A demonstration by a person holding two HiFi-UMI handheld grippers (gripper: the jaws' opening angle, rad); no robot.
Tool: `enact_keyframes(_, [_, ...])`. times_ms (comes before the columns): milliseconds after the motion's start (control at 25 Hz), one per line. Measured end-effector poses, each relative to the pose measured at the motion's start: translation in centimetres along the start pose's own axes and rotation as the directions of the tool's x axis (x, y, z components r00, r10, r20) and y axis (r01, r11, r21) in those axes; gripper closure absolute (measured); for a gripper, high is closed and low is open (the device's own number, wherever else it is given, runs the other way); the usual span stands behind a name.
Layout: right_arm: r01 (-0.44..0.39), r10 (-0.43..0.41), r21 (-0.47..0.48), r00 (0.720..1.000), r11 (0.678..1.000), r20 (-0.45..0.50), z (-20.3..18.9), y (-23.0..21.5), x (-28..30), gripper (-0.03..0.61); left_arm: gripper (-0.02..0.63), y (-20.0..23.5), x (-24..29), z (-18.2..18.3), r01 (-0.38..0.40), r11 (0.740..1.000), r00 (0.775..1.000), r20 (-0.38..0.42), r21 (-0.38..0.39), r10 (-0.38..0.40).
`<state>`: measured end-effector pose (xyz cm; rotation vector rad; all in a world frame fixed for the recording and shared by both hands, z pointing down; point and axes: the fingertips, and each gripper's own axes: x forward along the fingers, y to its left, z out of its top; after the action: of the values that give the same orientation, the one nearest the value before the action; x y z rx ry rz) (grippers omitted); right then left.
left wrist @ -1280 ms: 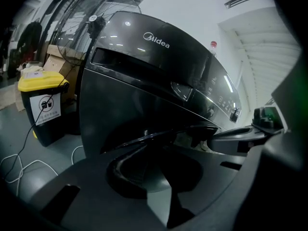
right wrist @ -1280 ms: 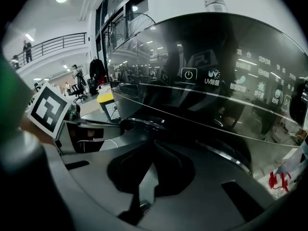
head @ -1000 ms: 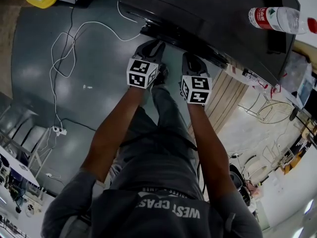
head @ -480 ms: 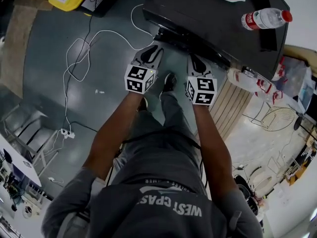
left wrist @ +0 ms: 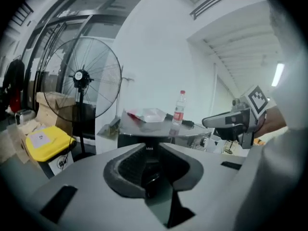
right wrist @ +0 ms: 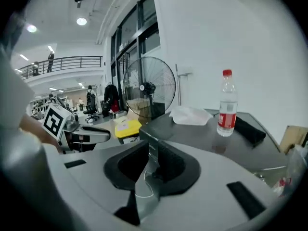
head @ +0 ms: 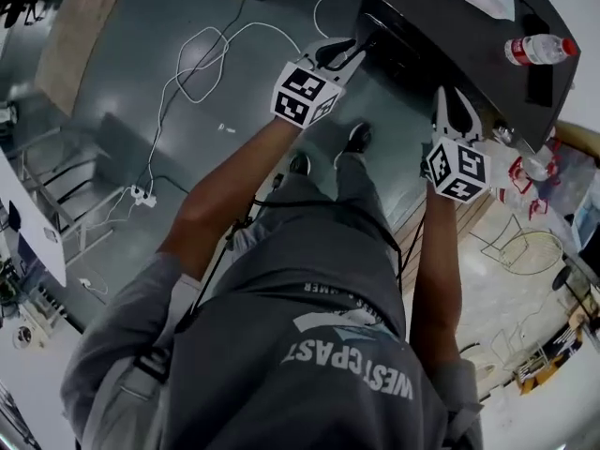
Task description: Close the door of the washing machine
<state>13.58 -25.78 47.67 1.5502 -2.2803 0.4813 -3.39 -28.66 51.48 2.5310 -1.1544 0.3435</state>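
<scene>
Raised since a second ago, both tools hover by the washing machine point(head: 441, 26), upper right of the head view. While the left tool point(head: 345, 52) stays released and empty, the right tool point(head: 454, 101) is opening its jaws on nothing. Hidden below the top, the door likely swings rigid on hinges: push its free edge.

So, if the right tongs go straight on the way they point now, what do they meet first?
Probably the near upper corner of the washing machine: it shows right in the gap of the right tongs, which are opening and hold nothing. Depth is unclear.
</scene>
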Motion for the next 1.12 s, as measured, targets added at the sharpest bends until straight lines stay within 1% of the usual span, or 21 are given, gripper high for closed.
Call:
enact_keyframes(160, [-0.026, 0.027, -0.016, 0.996, 1.0, 0.087, 4.8, 2.3, -3.7, 0.494, 0.525, 0.5, -4.4, 4.2, 0.001, 0.998, 0.999, 0.053, 0.061, -0.004])
enact_keyframes(320, [-0.075, 0.083, -0.054, 0.985, 0.996, 0.149, 8.9, 5.5, -7.2, 0.5, 0.525, 0.6, -9.2, 7.9, -0.007, 0.992, 0.994, 0.112, 0.124, -0.007])
enact_keyframes(600, [-0.127, 0.159, -0.14, 0.953, 0.982, 0.256, 15.2, 9.3, -14.4, 0.518, 0.525, -0.7, -17.6, 12.8, -0.04, 0.974, 0.978, 0.21, 0.222, -0.008])
enact_keyframes(760, [-0.136, 0.185, -0.173, 0.932, 0.976, 0.312, 18.0, 11.5, -18.6, 0.526, 0.526, -1.6, -23.1, 15.4, -0.051, 0.961, 0.964, 0.265, 0.272, -0.024])
enact_keyframes(880, [-0.139, 0.193, -0.182, 0.925, 0.973, 0.328, 19.2, 12.0, -21.2, 0.531, 0.528, -2.9, -26.4, 17.4, -0.058, 0.959, 0.953, 0.3, 0.276, -0.028])
enact_keyframes(1040, [-0.146, 0.21, -0.201, 0.912, 0.969, 0.351, 19.8, 12.5, -23.7, 0.547, 0.532, -4.9, -29.9, 19.3, -0.058, 0.965, 0.938, 0.344, 0.257, -0.036])
enact_keyframes(1120, [-0.124, 0.193, -0.212, 0.918, 0.969, 0.346, 19.3, 12.5, -24.5, 0.551, 0.536, -6.1, -31.2, 20.0, -0.036, 0.967, 0.926, 0.372, 0.254, -0.063])
